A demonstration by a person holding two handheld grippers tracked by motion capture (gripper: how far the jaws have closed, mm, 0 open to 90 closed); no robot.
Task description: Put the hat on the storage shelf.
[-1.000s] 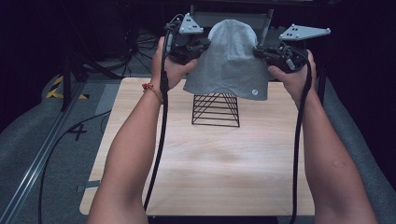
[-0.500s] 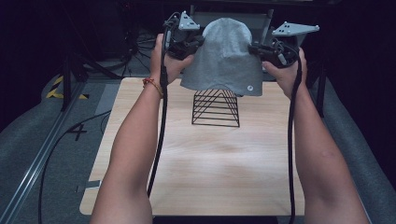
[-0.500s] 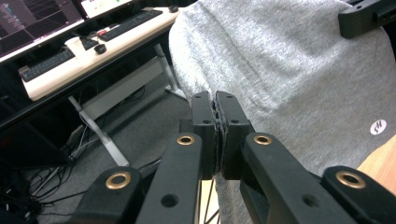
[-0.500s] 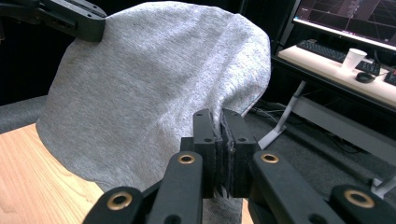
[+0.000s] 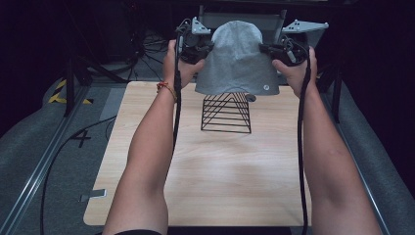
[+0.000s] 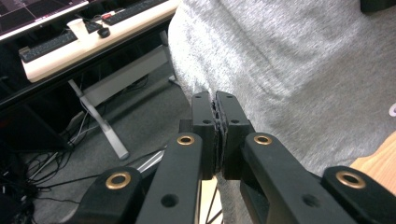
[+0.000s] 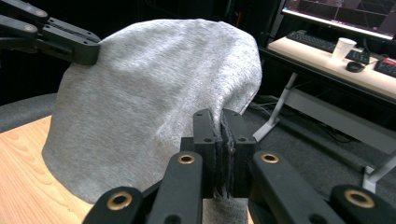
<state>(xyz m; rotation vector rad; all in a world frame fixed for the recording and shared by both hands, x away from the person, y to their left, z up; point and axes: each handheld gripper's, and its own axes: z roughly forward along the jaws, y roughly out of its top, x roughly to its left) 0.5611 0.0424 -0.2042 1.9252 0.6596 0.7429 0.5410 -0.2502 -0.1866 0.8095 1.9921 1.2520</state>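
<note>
Overhead, item one: a grey knit beanie (image 5: 237,58) is being held aloft at the far edge of the wooden table (image 5: 205,181), stretched between two hand-held grippers. The left gripper (image 5: 201,49) is being clamped onto the beanie's left side; the right gripper (image 5: 268,49) is being clamped onto its right side. A black wire rack (image 5: 226,112) is being left standing on the table directly below the beanie's hem, apart from the cloth. An orange bracelet (image 5: 166,89) is being worn on the left wrist. Black cables are being trailed from each gripper along the forearms.

Next, left gripper view: the left gripper (image 6: 215,100) is being kept clenched, a fold of the grey beanie (image 6: 299,70) being pinched between its jaws. A desk with keyboards (image 6: 60,42) is being shown beyond, at far left.

Lastly, right gripper view: the right gripper (image 7: 222,119) is being kept clenched on the beanie (image 7: 154,98) edge, grey fabric being squeezed between the jaws. The left gripper (image 7: 86,51) is being seen at upper left, touching the cloth. A white cup (image 7: 344,47) is being shown on a desk at right.
</note>
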